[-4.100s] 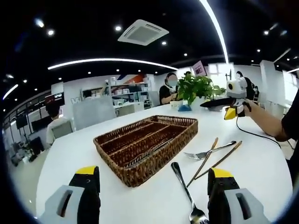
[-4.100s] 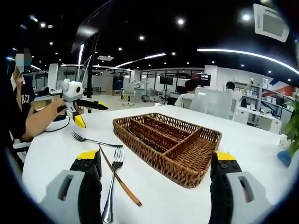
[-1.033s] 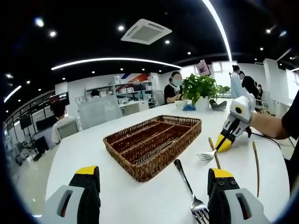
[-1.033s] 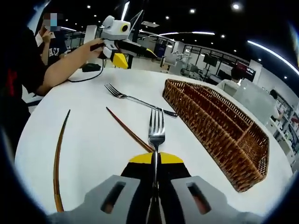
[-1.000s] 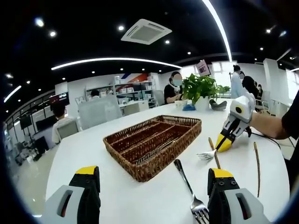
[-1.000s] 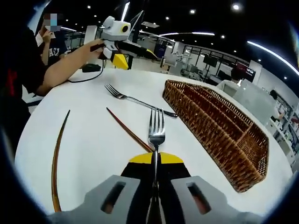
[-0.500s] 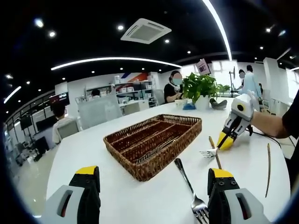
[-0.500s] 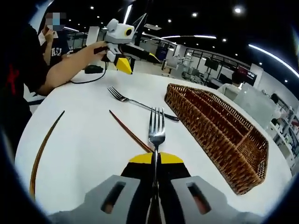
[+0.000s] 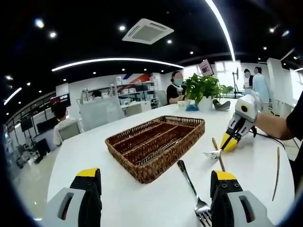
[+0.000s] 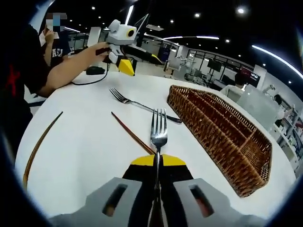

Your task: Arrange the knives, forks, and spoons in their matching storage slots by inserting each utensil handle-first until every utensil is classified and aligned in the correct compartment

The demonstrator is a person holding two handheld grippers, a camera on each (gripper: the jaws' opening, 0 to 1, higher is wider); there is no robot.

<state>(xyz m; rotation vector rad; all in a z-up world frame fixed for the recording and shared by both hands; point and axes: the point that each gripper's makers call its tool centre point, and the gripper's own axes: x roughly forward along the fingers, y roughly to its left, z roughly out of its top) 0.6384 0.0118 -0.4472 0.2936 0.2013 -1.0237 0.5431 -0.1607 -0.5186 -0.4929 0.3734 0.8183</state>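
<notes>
We hold one fork (image 10: 158, 135) in our right gripper (image 10: 155, 163), its fingers pinched tight on the handle and the tines pointing forward, so the handle end stays ours to steer into a slot. The wicker tray (image 10: 222, 132) sits on the desk (image 10: 85, 142) just right of that fork; we cannot tell which compartment it belongs to. Our left gripper (image 9: 151, 189) hangs on the near side of the tray with fingers spread wide, holding nothing, likely kept ready for the second fork (image 9: 191, 189) lying beside the tray. Two brown sticks (image 10: 132, 134) lie near it.
</notes>
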